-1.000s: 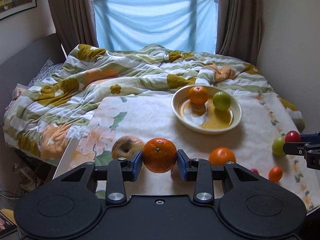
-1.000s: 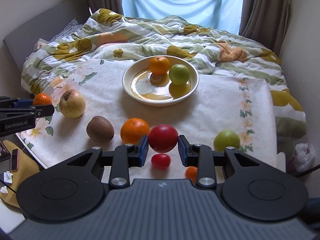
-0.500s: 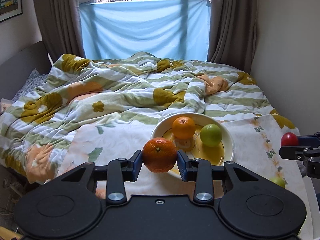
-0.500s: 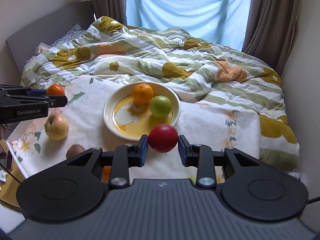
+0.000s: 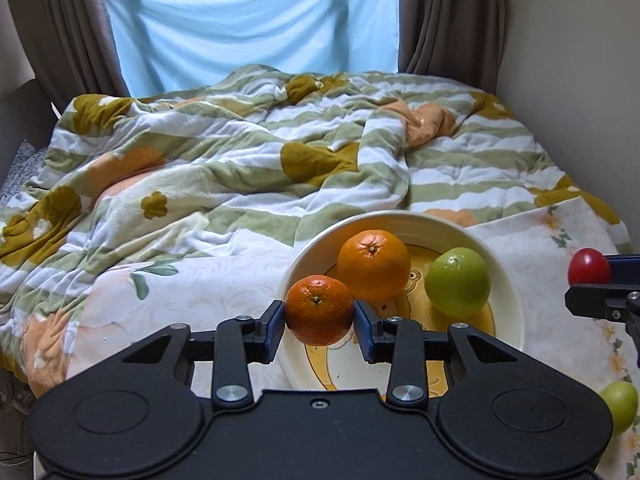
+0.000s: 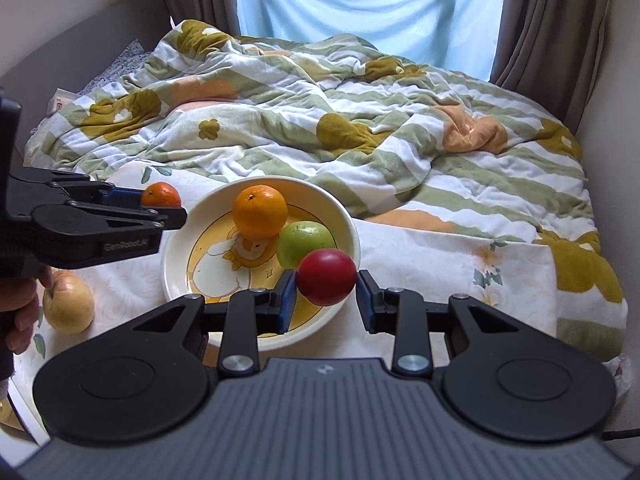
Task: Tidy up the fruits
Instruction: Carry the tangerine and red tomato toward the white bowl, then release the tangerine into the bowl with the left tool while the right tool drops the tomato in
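Observation:
My left gripper (image 5: 319, 311) is shut on a small orange mandarin (image 5: 319, 310) and holds it over the near left rim of the cream bowl (image 5: 505, 276). The bowl holds a larger orange (image 5: 374, 265) and a green apple (image 5: 457, 282). My right gripper (image 6: 326, 283) is shut on a red fruit (image 6: 327, 282), over the bowl's (image 6: 176, 248) near right rim. In the right wrist view the left gripper (image 6: 160, 204) and its mandarin (image 6: 161, 195) sit at the bowl's left edge. The red fruit also shows in the left wrist view (image 5: 589, 266).
A yellow apple (image 6: 68, 300) lies on the floral cloth (image 6: 440, 248) left of the bowl. A green fruit (image 5: 619, 402) lies near the cloth's right side. A rumpled striped blanket (image 5: 240, 152) covers the bed behind. Curtains and a wall close the far side.
Both grippers have moved forward to the bowl with their fruits still held. The bowl now looms larger, and the loose fruits near the front edge have dropped out of view.

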Demonstrator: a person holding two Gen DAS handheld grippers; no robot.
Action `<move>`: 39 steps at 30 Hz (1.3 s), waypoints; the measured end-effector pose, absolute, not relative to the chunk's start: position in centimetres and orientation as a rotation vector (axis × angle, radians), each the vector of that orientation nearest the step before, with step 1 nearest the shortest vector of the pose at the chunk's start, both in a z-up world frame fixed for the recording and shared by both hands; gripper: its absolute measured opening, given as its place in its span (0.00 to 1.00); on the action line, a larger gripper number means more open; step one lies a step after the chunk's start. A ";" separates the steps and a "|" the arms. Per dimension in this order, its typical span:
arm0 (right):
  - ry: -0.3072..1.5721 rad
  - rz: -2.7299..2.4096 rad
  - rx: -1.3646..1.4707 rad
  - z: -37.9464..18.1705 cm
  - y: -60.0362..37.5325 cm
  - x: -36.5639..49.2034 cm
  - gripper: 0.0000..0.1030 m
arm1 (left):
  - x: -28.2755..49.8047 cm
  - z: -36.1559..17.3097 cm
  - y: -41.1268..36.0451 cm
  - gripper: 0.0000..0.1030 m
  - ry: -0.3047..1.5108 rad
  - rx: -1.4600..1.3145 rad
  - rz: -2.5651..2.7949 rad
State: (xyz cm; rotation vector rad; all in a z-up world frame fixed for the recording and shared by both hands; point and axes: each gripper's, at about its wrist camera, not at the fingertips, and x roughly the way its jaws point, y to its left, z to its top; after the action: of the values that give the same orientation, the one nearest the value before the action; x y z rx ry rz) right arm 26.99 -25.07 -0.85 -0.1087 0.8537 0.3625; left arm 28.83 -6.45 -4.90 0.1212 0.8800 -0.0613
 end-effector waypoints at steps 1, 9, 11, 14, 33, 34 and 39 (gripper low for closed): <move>0.862 0.360 -0.102 -1.2 -25.1 27.3 0.46 | 29.3 -5.4 -6.5 0.40 0.888 0.127 -0.065; 0.907 0.330 -0.078 -3.1 -25.6 29.3 0.46 | 31.2 -8.1 -7.5 0.40 0.938 0.203 -0.096; 0.913 0.322 -0.074 -3.4 -25.8 29.5 0.46 | 31.4 -8.3 -7.5 0.40 0.944 0.207 -0.102; 0.920 0.316 -0.068 -3.6 -26.0 29.8 0.46 | 31.3 -8.3 -7.8 0.53 0.939 0.228 -0.100; 0.937 0.348 -0.050 -3.7 -24.9 29.9 0.46 | 26.8 -4.4 -6.3 0.92 0.856 0.187 -0.061; 0.942 0.353 -0.050 -3.8 -24.7 30.0 0.46 | 26.6 -4.2 -6.1 0.93 0.856 0.182 -0.058; 0.970 0.401 -0.067 -4.6 -22.9 29.8 0.46 | 25.1 -3.9 -5.0 0.95 0.859 0.152 -0.049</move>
State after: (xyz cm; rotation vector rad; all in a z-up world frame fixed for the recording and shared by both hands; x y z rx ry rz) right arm 29.82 -22.86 -4.65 -0.0673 0.9698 0.4014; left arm 25.13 -5.04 -3.85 0.1520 0.8586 -0.0490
